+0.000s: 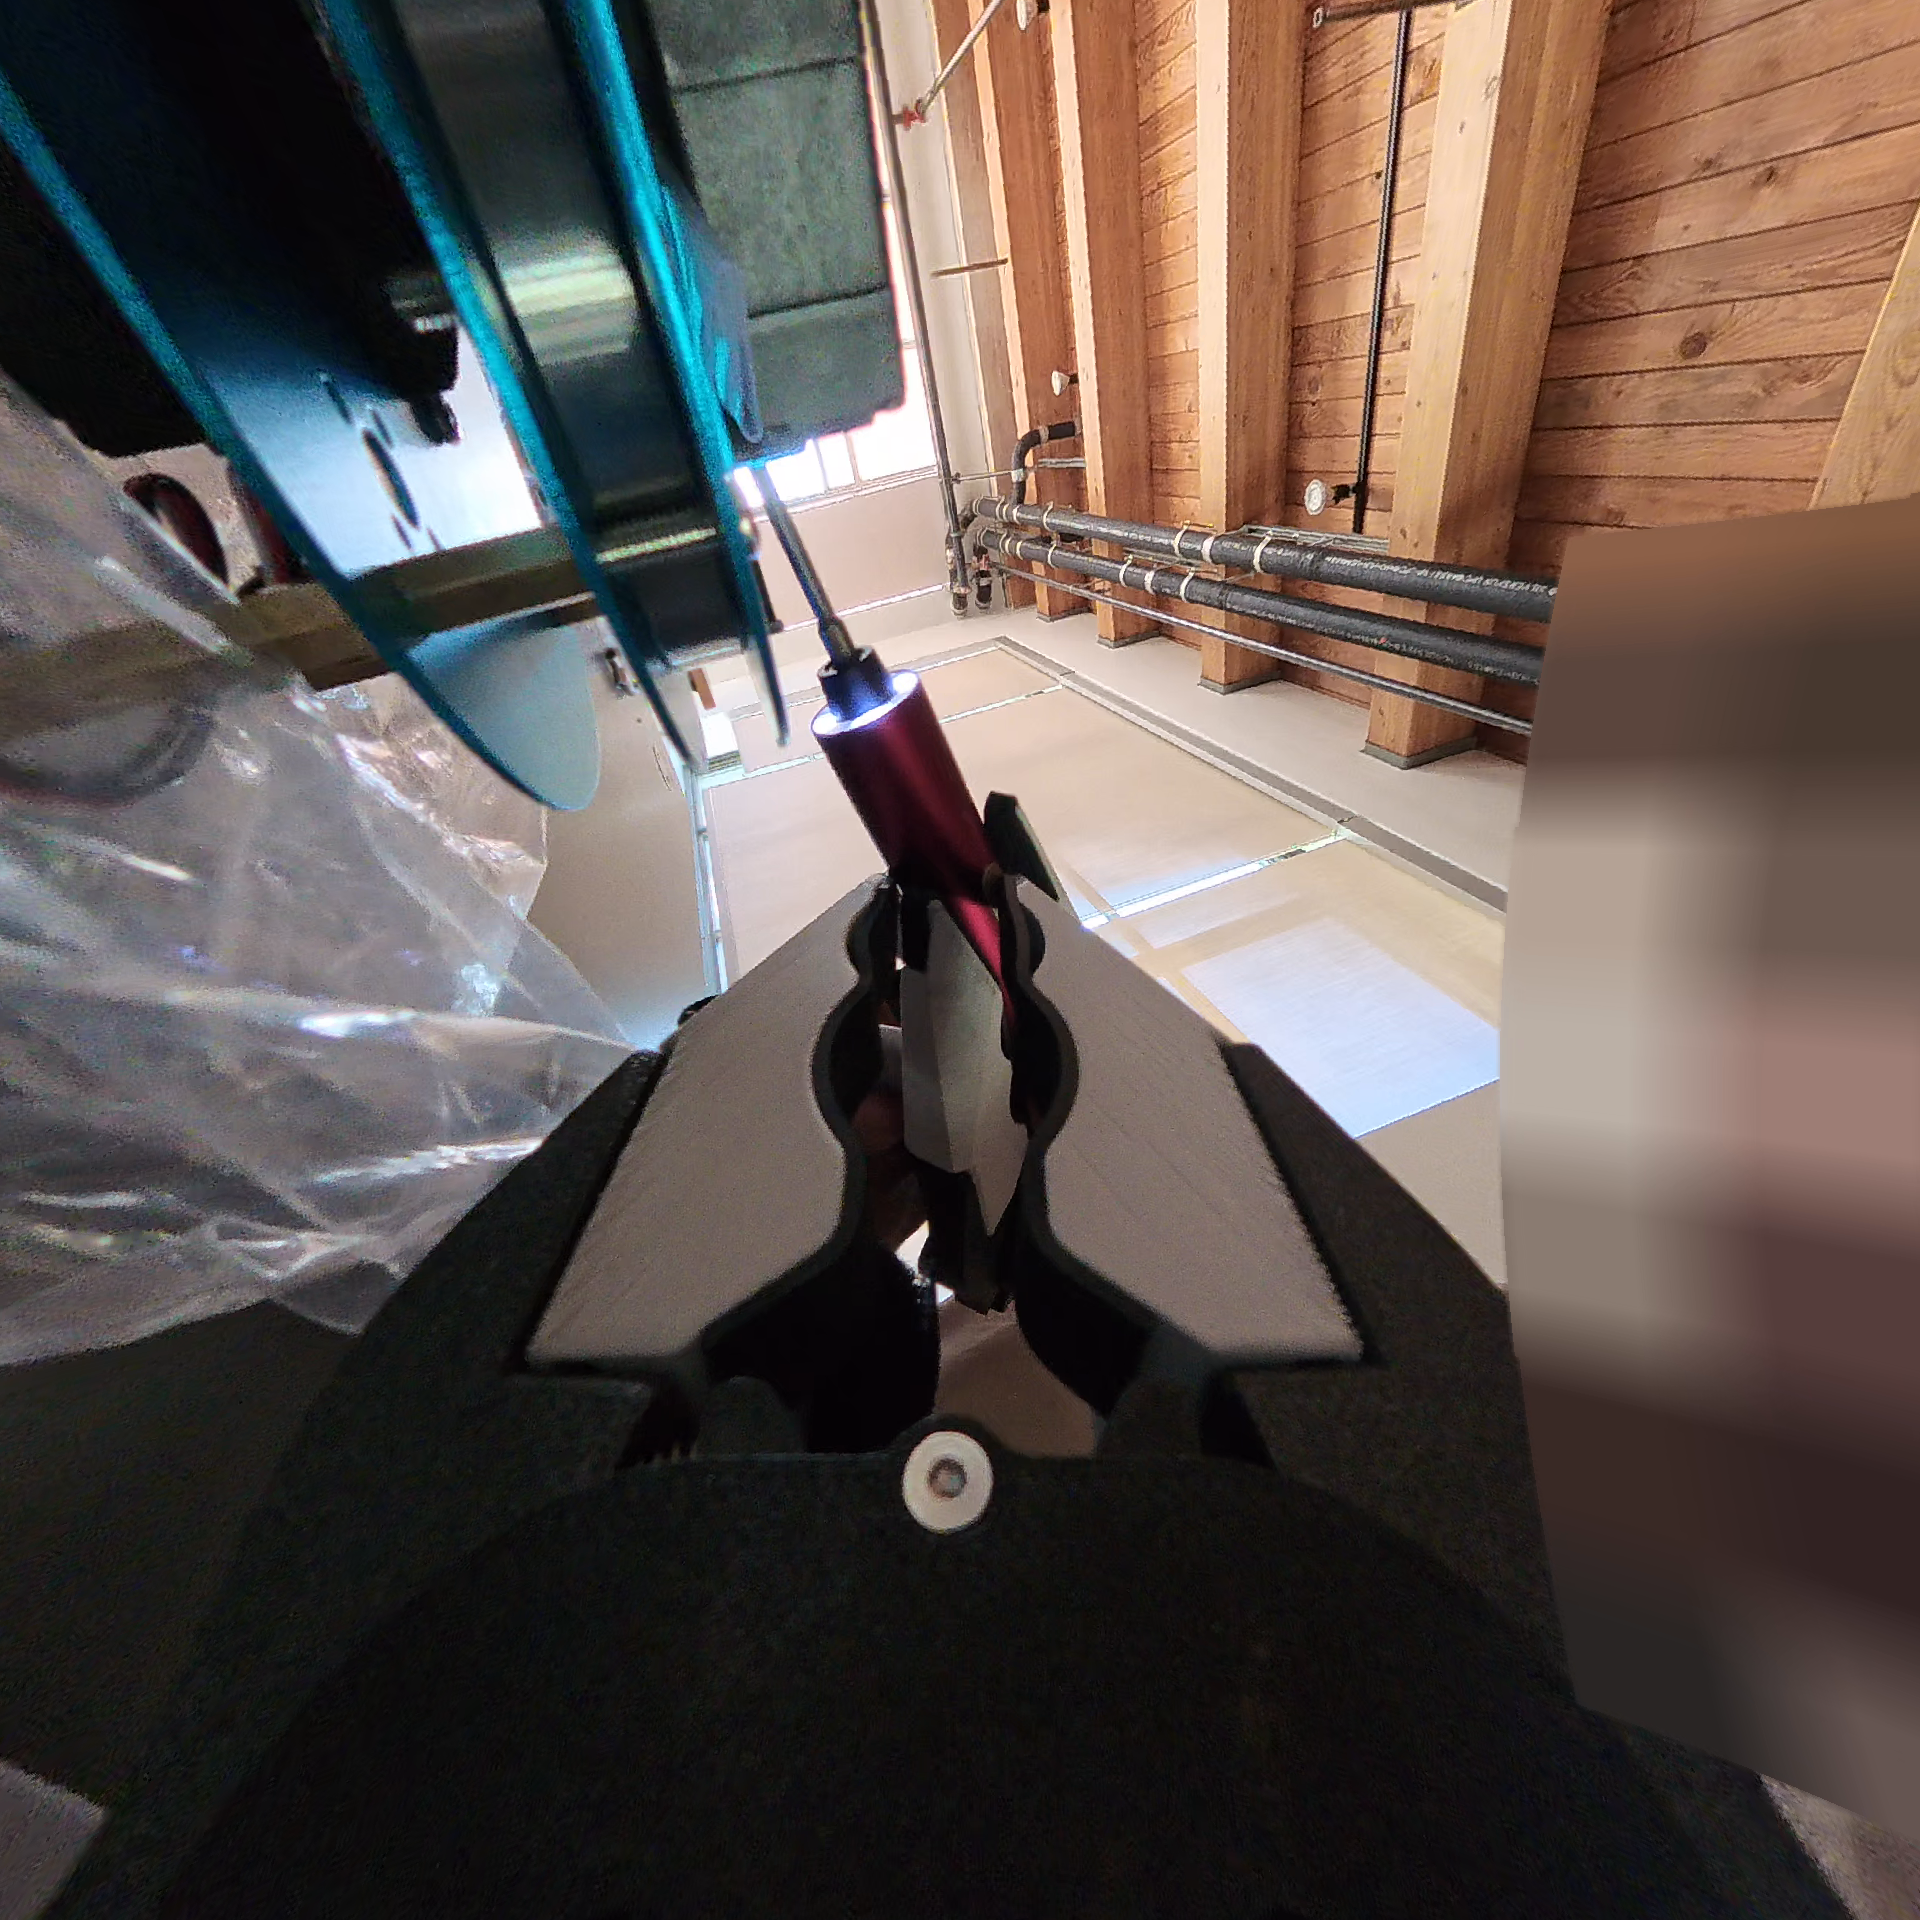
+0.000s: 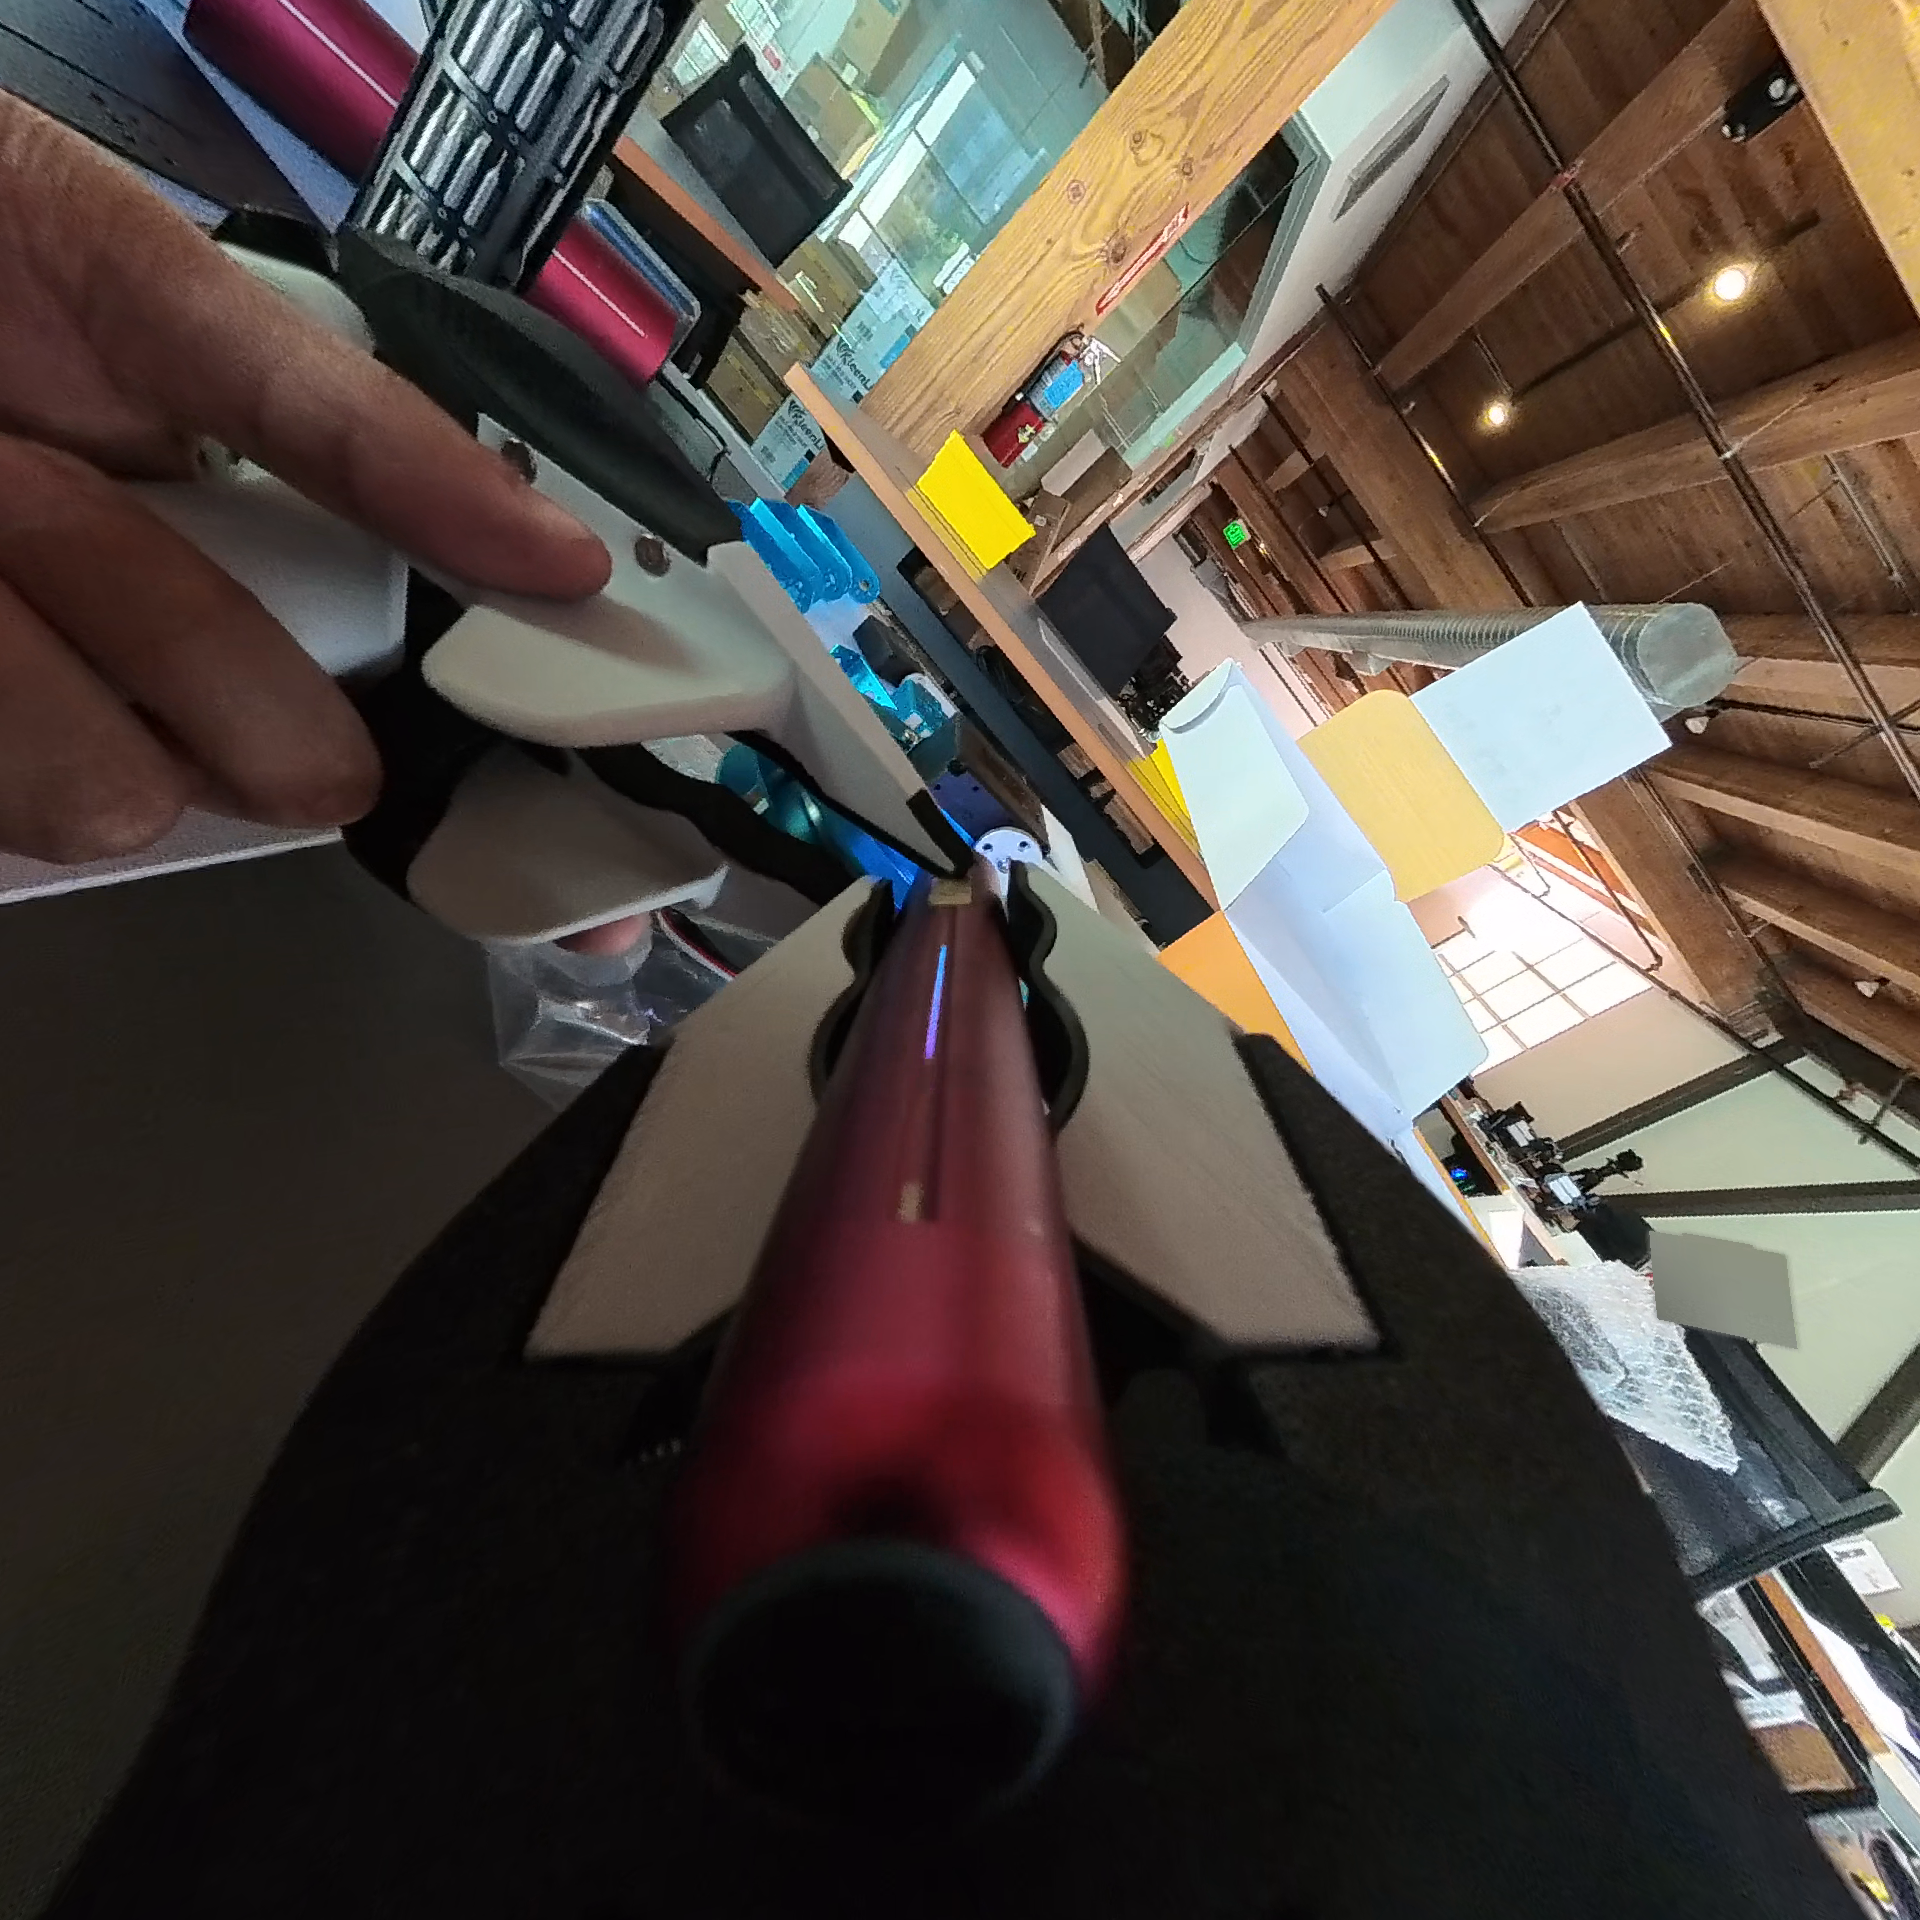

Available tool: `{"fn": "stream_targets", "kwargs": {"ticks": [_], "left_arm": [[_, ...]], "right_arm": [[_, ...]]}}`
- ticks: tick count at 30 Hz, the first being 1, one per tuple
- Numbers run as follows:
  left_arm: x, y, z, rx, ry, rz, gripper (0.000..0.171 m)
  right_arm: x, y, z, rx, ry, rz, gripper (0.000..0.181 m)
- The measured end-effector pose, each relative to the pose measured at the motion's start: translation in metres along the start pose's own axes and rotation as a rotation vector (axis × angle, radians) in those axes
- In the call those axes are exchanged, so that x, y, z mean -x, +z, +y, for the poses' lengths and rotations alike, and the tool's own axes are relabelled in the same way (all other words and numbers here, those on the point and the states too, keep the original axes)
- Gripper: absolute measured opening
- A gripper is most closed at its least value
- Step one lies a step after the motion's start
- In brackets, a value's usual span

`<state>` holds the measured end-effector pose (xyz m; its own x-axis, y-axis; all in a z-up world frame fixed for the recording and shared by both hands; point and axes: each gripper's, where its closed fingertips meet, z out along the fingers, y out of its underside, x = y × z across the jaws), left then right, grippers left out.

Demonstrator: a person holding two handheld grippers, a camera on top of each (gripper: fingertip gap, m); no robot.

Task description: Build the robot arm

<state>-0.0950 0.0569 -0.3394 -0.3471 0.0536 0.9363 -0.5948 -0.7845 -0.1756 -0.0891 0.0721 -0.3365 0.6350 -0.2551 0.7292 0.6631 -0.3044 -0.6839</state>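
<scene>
Left tongs point(image 1: 951, 894): pinching the red electric screwdriver point(image 1: 902, 790), bit against teal metal assembly point(image 1: 488, 436). Right tongs point(image 2: 951, 904): clamped along the same screwdriver point(image 2: 914, 1195). Room: timber walls point(image 1: 1714, 260), insulated pipes point(image 1: 1299, 566), pale floor point(image 1: 1299, 997).

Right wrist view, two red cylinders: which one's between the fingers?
The red screwdriver running down the middle, clamped by the right gripper; the other red cylinder lies far off, top left.

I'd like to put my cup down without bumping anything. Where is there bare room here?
Bare: the dark table surface below the left gripper, beside the clear plastic bag. Crowded: where the red screwdriver, held by the right gripper, meets the teal device.
</scene>
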Motion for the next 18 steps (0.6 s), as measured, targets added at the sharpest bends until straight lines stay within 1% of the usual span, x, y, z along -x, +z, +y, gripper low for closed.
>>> {"fn": "stream_targets", "kwargs": {"ticks": [3,5,9,14,18], "left_arm": [[0.004,0.000,-0.001,-0.004,-0.023,-0.010,0.016],[0.001,0.001,0.000,0.006,-0.006,-0.004,0.017],[-0.006,0.002,0.005,0.033,0.053,0.002,0.018],[-0.006,0.000,0.007,0.080,0.198,-0.073,0.026],[-0.003,0.001,0.005,0.067,0.124,-0.056,0.023]], "right_arm": [[0.001,0.002,0.004,0.022,-0.003,-0.010,0.020],[-0.001,0.000,0.002,0.015,-0.004,0.002,0.020],[-0.004,-0.005,-0.004,-0.028,0.030,-0.002,0.019],[0.000,-0.003,-0.004,-0.026,0.030,-0.024,0.020],[0.000,-0.002,-0.002,-0.006,-0.014,-0.005,0.020]]}}
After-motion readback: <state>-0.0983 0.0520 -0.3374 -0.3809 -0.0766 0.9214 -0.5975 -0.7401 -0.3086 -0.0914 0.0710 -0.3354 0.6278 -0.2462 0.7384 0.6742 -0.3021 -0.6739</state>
